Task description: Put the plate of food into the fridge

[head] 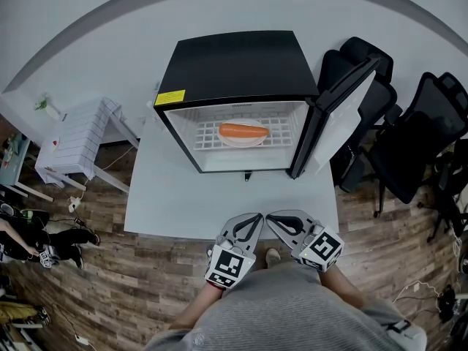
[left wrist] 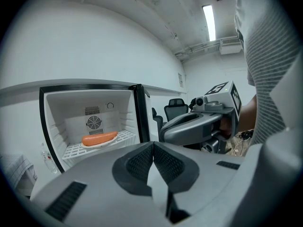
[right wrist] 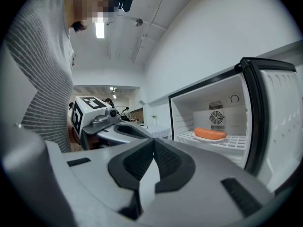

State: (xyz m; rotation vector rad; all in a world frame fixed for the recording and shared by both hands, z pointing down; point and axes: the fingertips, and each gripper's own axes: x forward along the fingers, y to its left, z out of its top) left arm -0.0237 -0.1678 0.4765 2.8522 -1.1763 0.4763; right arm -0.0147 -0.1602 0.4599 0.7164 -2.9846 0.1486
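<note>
A small black fridge (head: 234, 61) stands on the white table (head: 175, 196) with its door (head: 342, 115) swung open to the right. On its white wire shelf lies a white plate (head: 243, 140) with an orange sausage (head: 243, 131) on it, also seen in the left gripper view as the sausage (left wrist: 99, 138) and in the right gripper view as the sausage (right wrist: 210, 133). My left gripper (head: 256, 217) and right gripper (head: 270, 217) sit side by side at the table's near edge, well short of the fridge. Both are shut with nothing between their pads.
Black office chairs (head: 409, 145) stand to the right of the table behind the open door. A white slatted stool (head: 77, 141) is at the left on the wooden floor. The person's grey striped top (head: 292, 306) fills the bottom of the head view.
</note>
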